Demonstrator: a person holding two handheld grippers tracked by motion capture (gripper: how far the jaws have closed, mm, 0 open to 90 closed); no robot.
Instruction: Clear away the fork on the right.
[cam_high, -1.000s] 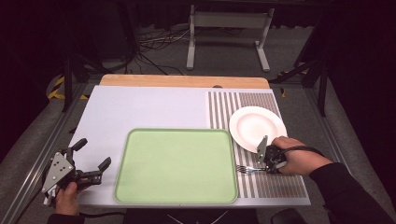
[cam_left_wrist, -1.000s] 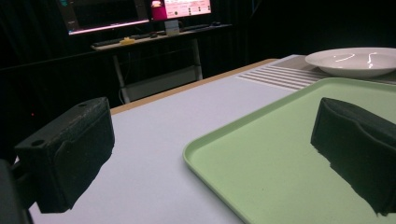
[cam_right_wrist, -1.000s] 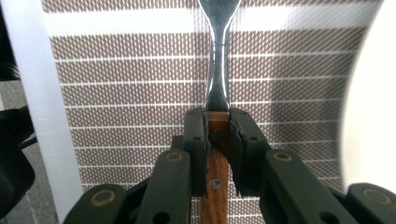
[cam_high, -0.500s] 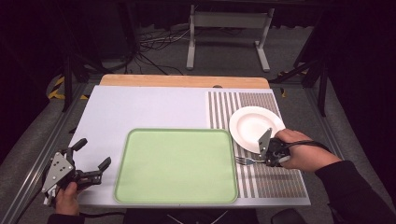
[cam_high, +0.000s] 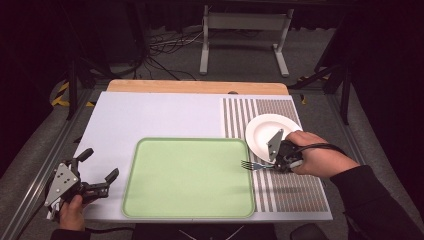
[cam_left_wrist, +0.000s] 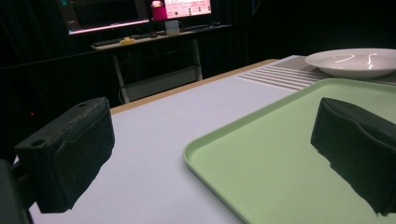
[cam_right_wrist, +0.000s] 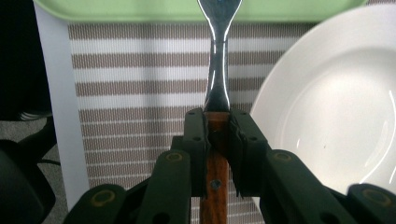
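Observation:
A fork (cam_right_wrist: 218, 74) with a metal head and a brown wooden handle is clamped between the jaws of my right gripper (cam_right_wrist: 217, 128). In the high view the right gripper (cam_high: 276, 164) hovers over the striped placemat (cam_high: 290, 190), just in front of the white plate (cam_high: 270, 131), and the fork (cam_high: 252, 165) points its tines left toward the green tray (cam_high: 190, 177). My left gripper (cam_high: 97, 172) stands open at the table's front left corner, nothing between its pads (cam_left_wrist: 70, 154); the tray's edge (cam_left_wrist: 210, 161) lies just ahead of it.
The white table (cam_high: 150, 115) carries the tray at centre front and the placemat on the right. A wooden strip (cam_high: 197, 86) runs along the far edge. A metal stand (cam_high: 245, 35) and cables lie on the floor behind. Dark surroundings flank the table.
My right gripper has risen off the placemat with the fork and drifted slightly right. The left gripper has stayed in place.

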